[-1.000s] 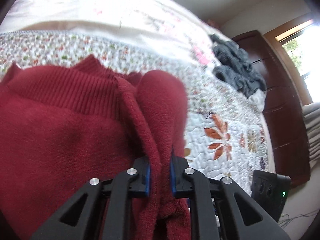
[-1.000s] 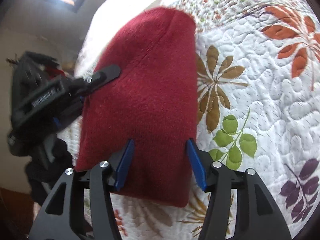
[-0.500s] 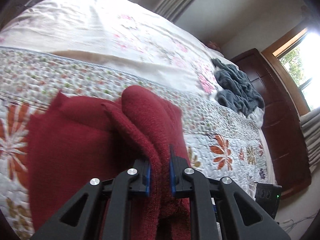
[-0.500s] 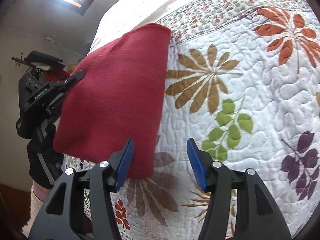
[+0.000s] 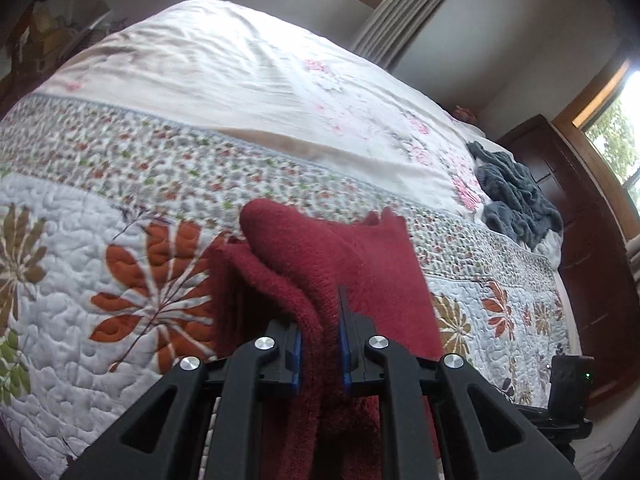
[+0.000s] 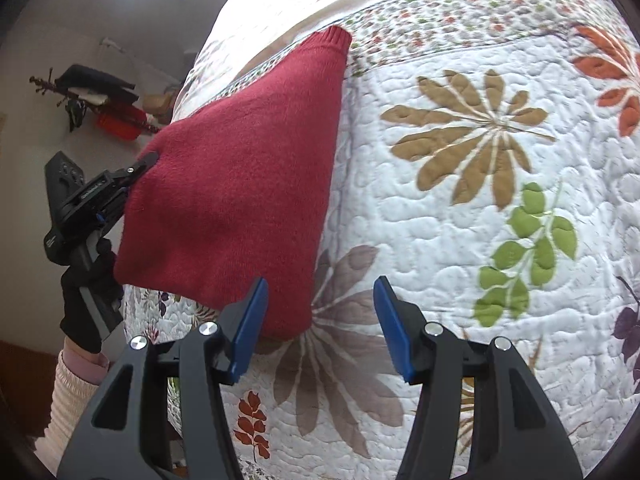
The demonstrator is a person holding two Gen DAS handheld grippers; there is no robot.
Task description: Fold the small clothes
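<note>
Left claw pinching red sweater above quilt; right claw spread, empty.

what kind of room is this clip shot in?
Most likely a bedroom. The work surface is a bed covered by a floral quilt, with a pale sheet further up, a dark wooden dresser beside it and a curtained window behind.

We are in a home bedroom: a bed spread with a floral quilt and a pale sheet fills both views. Beside it we see a dark wooden dresser, a curtain and wood-framed windows.
</note>
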